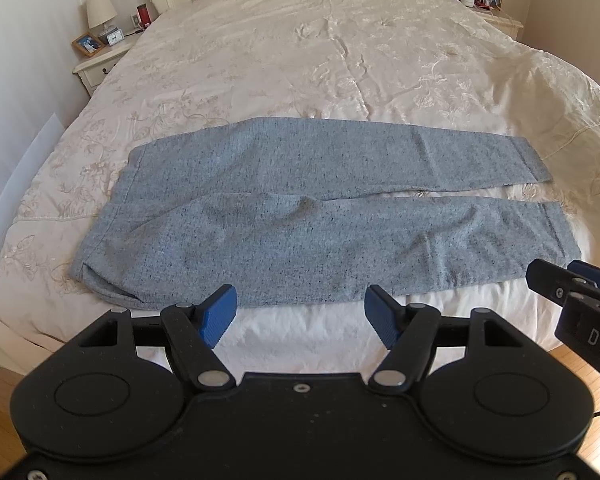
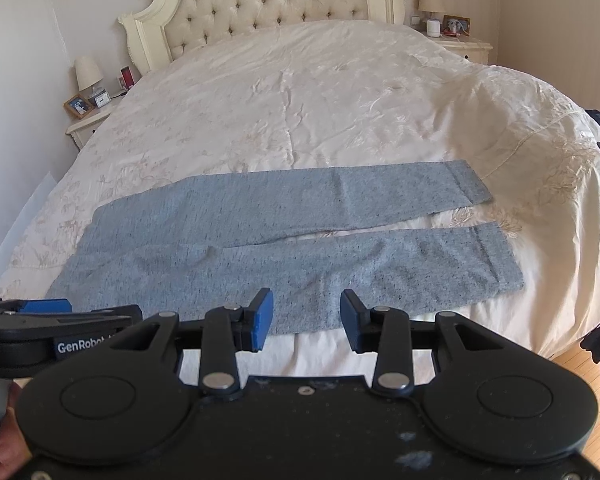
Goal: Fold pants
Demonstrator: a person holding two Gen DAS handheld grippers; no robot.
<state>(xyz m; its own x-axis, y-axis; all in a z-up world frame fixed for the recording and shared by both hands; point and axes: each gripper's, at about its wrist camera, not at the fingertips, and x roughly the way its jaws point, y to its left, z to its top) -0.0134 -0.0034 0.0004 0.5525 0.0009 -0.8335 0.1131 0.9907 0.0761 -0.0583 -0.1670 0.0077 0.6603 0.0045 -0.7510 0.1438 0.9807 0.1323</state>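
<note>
— Where are the pants?

— The grey marled pants [image 1: 300, 216] lie flat across the cream bedspread [image 1: 320, 60], filling the middle band of the left wrist view, waistband at centre left, both legs running to the right with a narrow strip of bedspread showing between them. Their near edge sits just above the claws in both views.

— And the claws?

— The left gripper [image 1: 300, 312] hangs at lower centre, blue pads [image 1: 219, 318] spread wide with nothing between them, just short of the near edge of the cloth. The right gripper [image 2: 306, 322] is parted too, holding nothing, though its gap is narrower. In the right wrist view its tips overlap the near hem of the pants; whether they touch the cloth I can't tell.

— Anything cut off?

— Plenty. In the left wrist view the right gripper pokes in at the lower right edge, only part of its body and the letters "DAS" showing. The tufted headboard [image 2: 276, 4] is whole in the right wrist view but clipped at the top of the left one. A nightstand [image 1: 100, 66] at upper left carries a lamp [image 1: 101, 10], a framed photo [image 1: 88, 44] and a small clock, its face too small to read. Something dark at the right edge of the right wrist view is cropped beyond naming.
</note>
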